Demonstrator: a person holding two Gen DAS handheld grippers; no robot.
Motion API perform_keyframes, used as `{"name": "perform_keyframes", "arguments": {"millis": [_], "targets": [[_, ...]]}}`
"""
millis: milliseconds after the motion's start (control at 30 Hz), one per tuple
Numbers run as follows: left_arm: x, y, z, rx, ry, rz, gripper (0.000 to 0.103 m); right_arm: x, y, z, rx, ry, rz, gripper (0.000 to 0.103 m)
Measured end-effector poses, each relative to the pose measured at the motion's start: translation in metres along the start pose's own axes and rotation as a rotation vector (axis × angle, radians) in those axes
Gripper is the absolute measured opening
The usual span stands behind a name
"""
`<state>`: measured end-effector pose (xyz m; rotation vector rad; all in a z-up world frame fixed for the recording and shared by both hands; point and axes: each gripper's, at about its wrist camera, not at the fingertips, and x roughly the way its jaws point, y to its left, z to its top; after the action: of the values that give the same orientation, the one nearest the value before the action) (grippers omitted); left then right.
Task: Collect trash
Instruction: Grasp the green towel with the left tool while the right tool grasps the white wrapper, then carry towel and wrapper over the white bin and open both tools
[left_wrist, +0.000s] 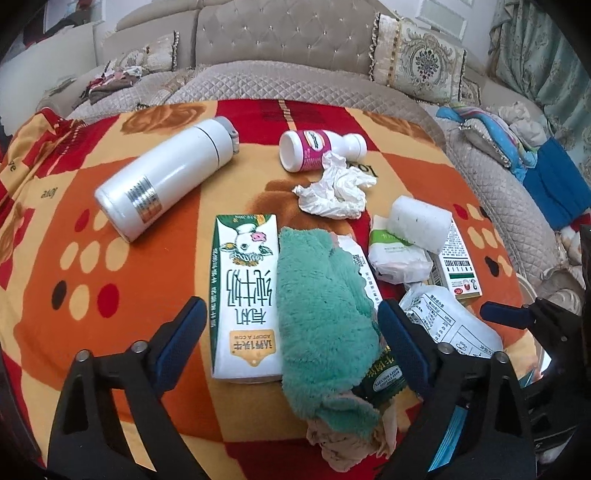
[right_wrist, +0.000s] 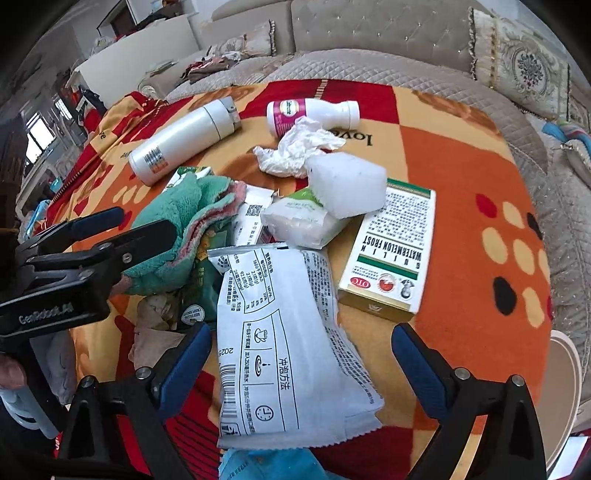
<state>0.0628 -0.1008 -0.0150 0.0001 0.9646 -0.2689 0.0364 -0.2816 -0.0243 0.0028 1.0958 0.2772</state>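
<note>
Trash lies on a patterned orange blanket (left_wrist: 110, 236). My left gripper (left_wrist: 291, 332) is open, its jaws on either side of a milk carton (left_wrist: 243, 299) and a green plush cloth (left_wrist: 325, 314). My right gripper (right_wrist: 301, 358) is open around the near end of a white printed wrapper (right_wrist: 280, 332), which also shows in the left wrist view (left_wrist: 447, 325). A crumpled tissue (left_wrist: 336, 192) lies by a small pink-labelled bottle (left_wrist: 317, 147). A medicine box (right_wrist: 391, 251), a tissue pack (right_wrist: 299, 221) and a white foam block (right_wrist: 343, 188) lie beyond the wrapper.
A white thermos (left_wrist: 162, 177) lies on its side at the left. A green snack packet (right_wrist: 199, 288) and brown crumpled paper (right_wrist: 155, 328) lie under the cloth. The left gripper (right_wrist: 122, 229) shows in the right wrist view. A quilted sofa (left_wrist: 295, 48) stands behind.
</note>
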Motion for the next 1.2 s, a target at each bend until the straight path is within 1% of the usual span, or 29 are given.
{"name": "perform_keyframes", "arguments": {"millis": [67, 133, 200, 233, 267, 300, 400, 500, 633, 767, 833, 933, 1033, 1200], "targets": [[0.003, -0.002, 0.000, 0.008, 0.011, -0.001, 0.084, 0.001, 0.000, 0.001, 0.004, -0.001, 0.005, 0.096], [0.005, -0.004, 0.001, 0.014, 0.014, -0.004, 0.078, 0.002, 0.000, 0.002, 0.009, 0.004, 0.014, 0.089], [0.006, -0.005, 0.001, 0.017, 0.020, -0.024, 0.058, 0.003, 0.000, 0.003, 0.014, 0.007, 0.030, 0.086], [0.005, -0.007, 0.001, 0.020, 0.016, -0.039, 0.053, 0.004, -0.001, 0.002, 0.018, 0.009, 0.043, 0.079], [0.005, -0.007, 0.001, 0.022, 0.012, -0.065, 0.043, 0.004, -0.002, 0.002, 0.025, 0.012, 0.068, 0.074], [0.005, -0.008, 0.002, 0.021, 0.017, -0.075, 0.043, 0.004, -0.002, 0.002, 0.035, 0.014, 0.096, 0.061], [0.003, -0.010, 0.001, 0.039, 0.019, -0.074, 0.039, -0.002, 0.000, 0.000, 0.030, -0.006, 0.083, 0.054], [-0.005, -0.006, 0.002, 0.023, 0.015, -0.089, 0.038, -0.014, -0.002, -0.002, 0.049, -0.039, 0.104, 0.053], [-0.025, -0.003, 0.008, 0.014, -0.024, -0.093, 0.038, -0.035, -0.010, -0.001, 0.086, -0.089, 0.144, 0.053], [-0.045, -0.006, 0.012, 0.014, -0.046, -0.132, 0.038, -0.056, -0.016, -0.002, 0.122, -0.134, 0.200, 0.053], [-0.056, -0.012, 0.013, 0.021, -0.053, -0.156, 0.038, -0.066, -0.020, -0.004, 0.134, -0.153, 0.212, 0.053], [-0.068, -0.026, 0.012, 0.046, -0.065, -0.183, 0.038, -0.080, -0.026, -0.010, 0.145, -0.177, 0.209, 0.053], [-0.076, -0.048, 0.009, 0.082, -0.069, -0.211, 0.038, -0.094, -0.038, -0.020, 0.166, -0.200, 0.197, 0.053], [-0.078, -0.104, 0.000, 0.168, -0.048, -0.271, 0.038, -0.119, -0.075, -0.047, 0.219, -0.227, 0.122, 0.053]]}}
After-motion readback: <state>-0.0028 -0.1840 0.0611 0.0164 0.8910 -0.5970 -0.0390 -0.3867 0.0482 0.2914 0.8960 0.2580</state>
